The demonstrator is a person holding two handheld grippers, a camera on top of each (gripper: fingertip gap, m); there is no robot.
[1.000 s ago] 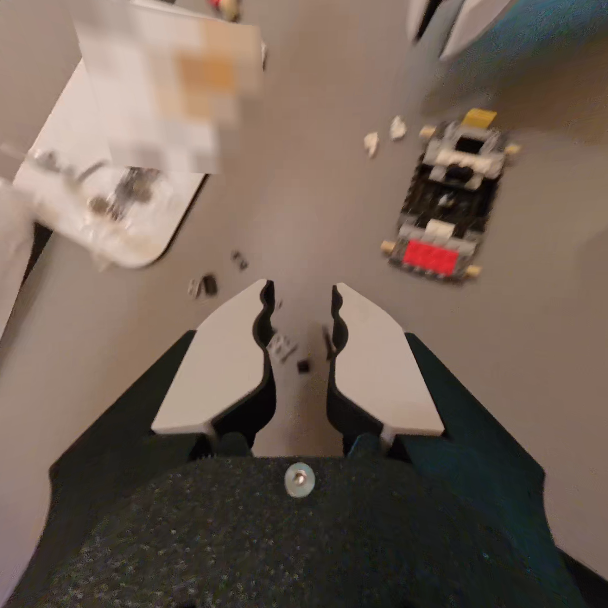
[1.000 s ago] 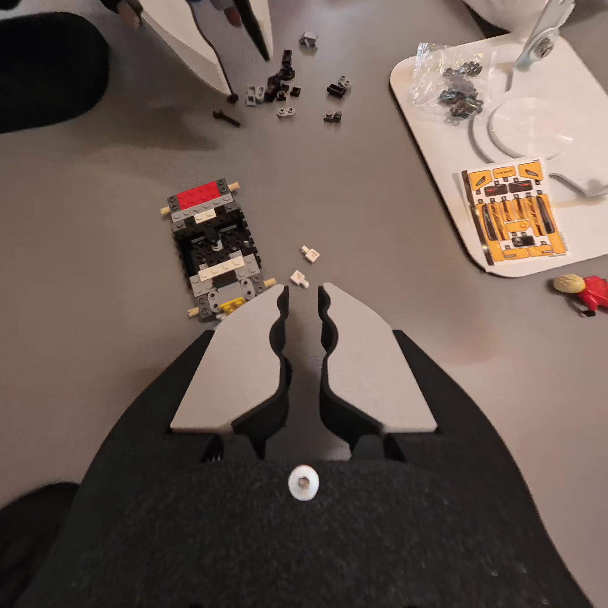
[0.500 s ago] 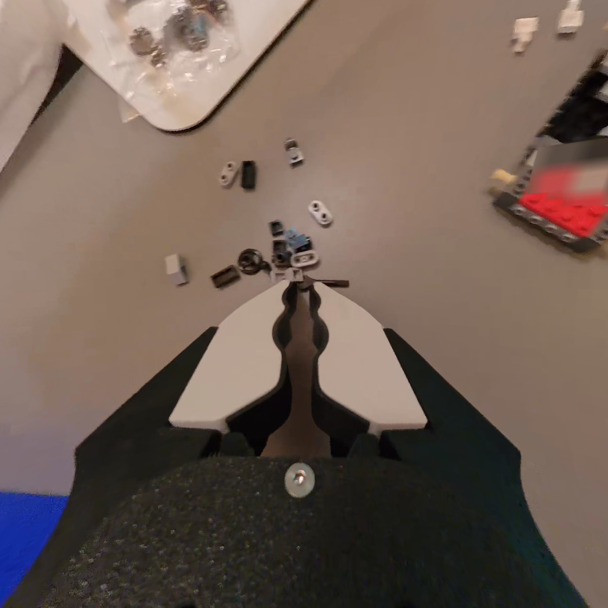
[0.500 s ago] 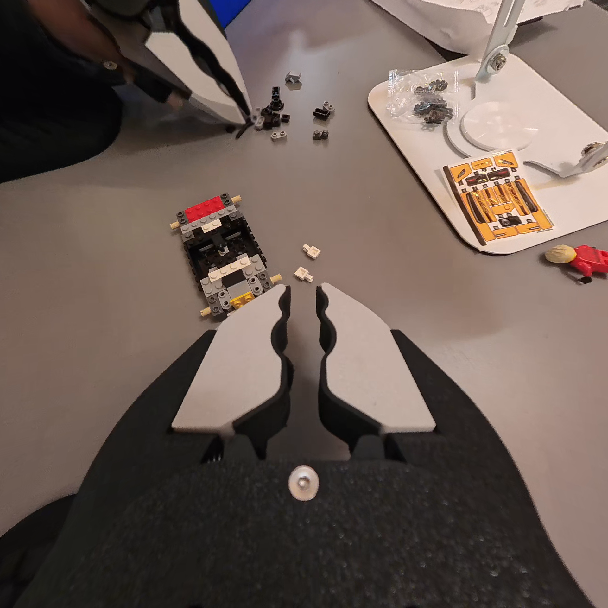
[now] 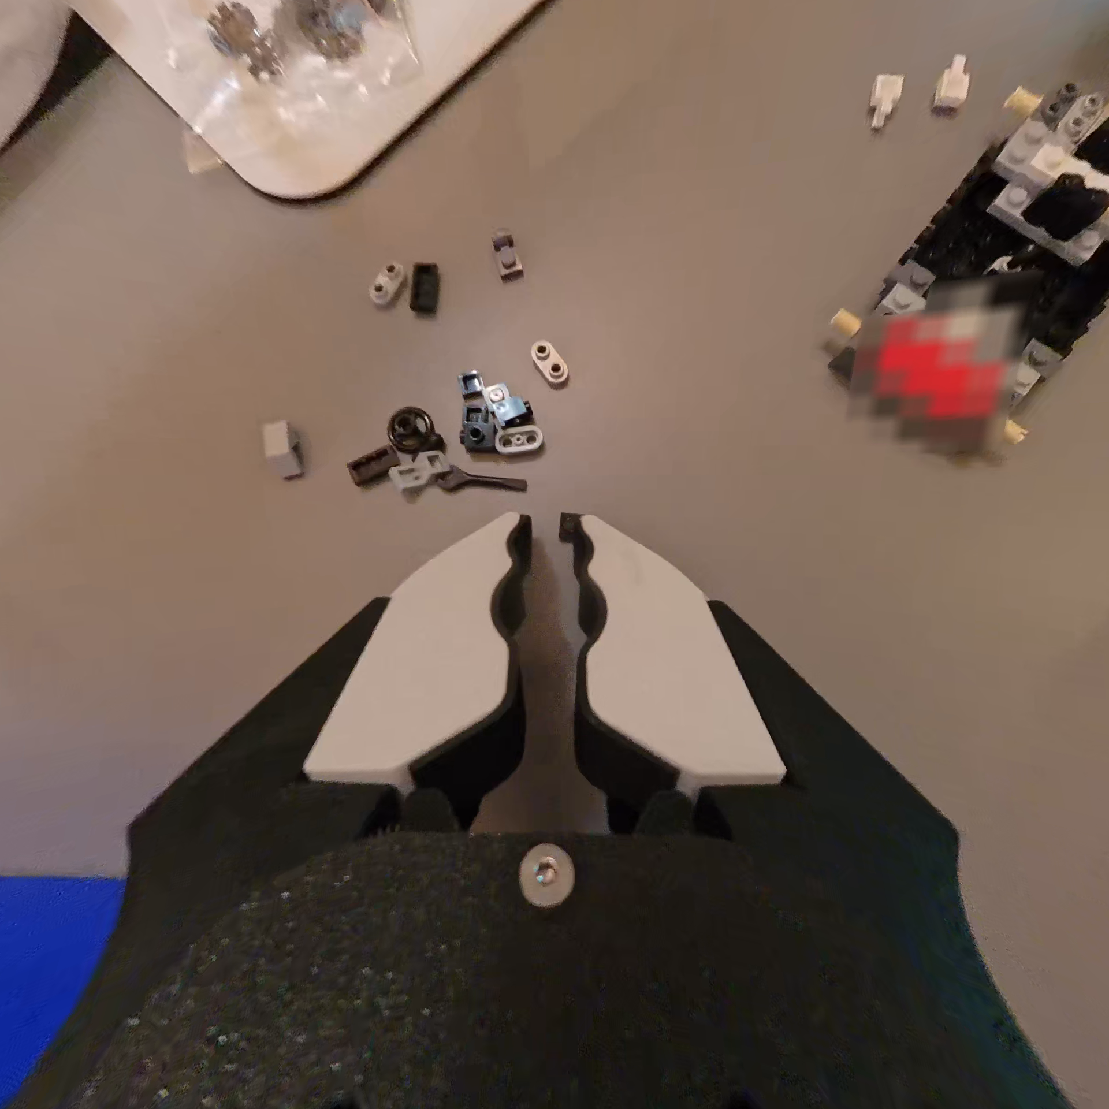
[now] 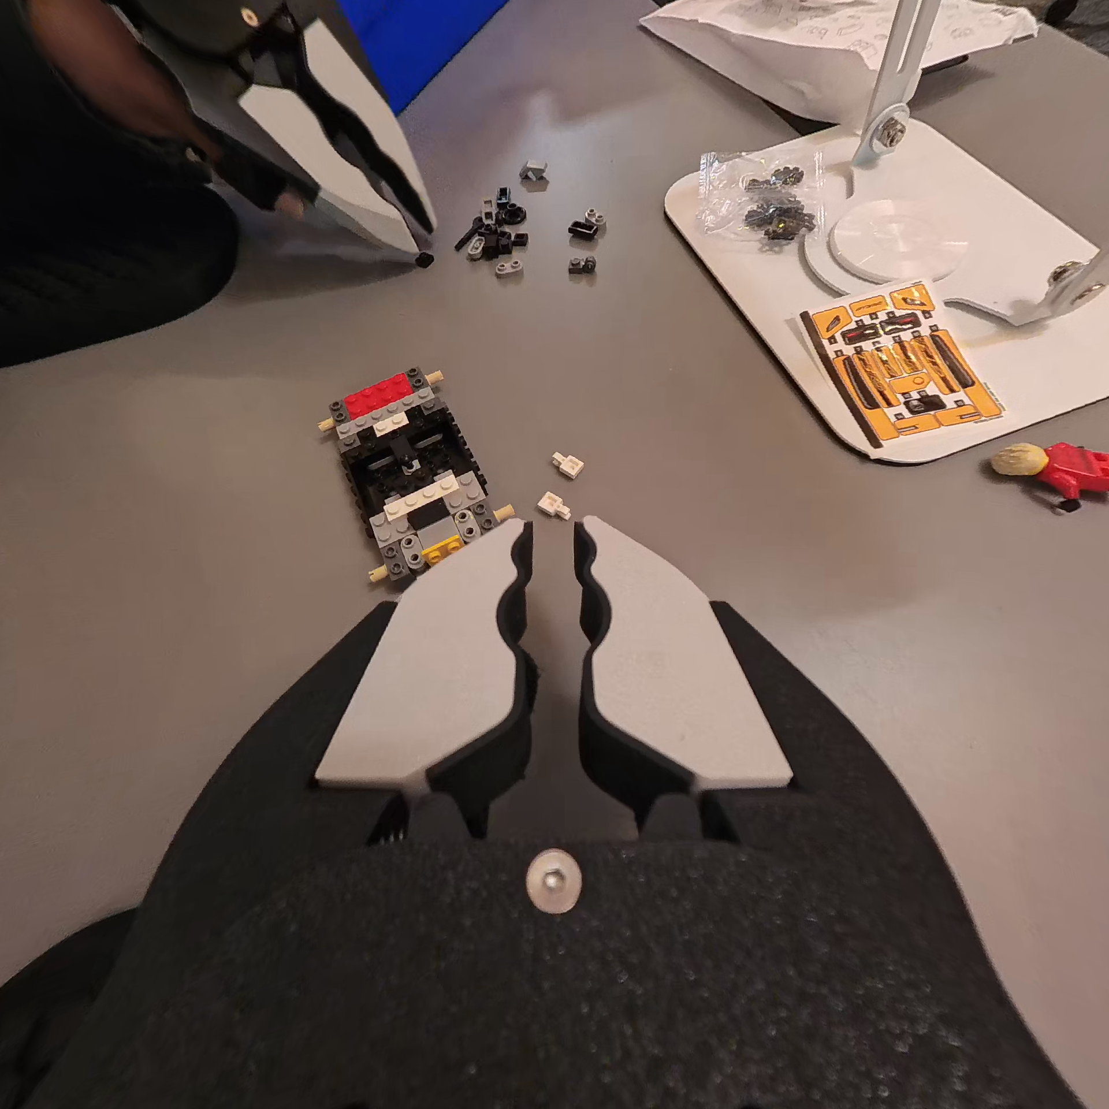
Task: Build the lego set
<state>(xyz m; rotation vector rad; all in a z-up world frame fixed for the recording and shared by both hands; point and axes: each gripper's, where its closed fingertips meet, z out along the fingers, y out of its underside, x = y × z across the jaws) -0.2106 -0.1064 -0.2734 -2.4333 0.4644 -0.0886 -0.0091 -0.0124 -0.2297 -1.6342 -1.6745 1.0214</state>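
A part-built lego car [image 6: 408,474], black and grey with a red plate at its far end, lies on the grey table; it also shows in the left wrist view [image 5: 1050,240]. A pile of small black and grey pieces [image 5: 456,438] lies just ahead of my left gripper [image 5: 546,525]. That gripper's jaws are nearly together, with a small black piece [image 5: 566,528] at the tips. In the right wrist view the left gripper [image 6: 423,255] stands beside the pile [image 6: 495,231]. My right gripper [image 6: 552,528] is slightly open and empty, near the car's yellow end. Two white pieces [image 6: 567,465] lie ahead of it.
A white stand base [image 6: 1020,228] at the right carries a bag of parts [image 6: 762,204] and an orange sticker sheet [image 6: 900,366]. A red minifigure [image 6: 1056,480] lies by it. A white paper bag [image 6: 810,54] and a blue surface [image 6: 420,36] are at the back. One gripper's finger ends stand about 25 cm off the other's. The red minifigure [image 6: 1056,480] is about 20 cm from my right fingertips and 30 cm from my left.
My left gripper closed at the pile, then drew back from it with a small black piece at its tips. My right gripper stayed near the car, its view slightly raised.
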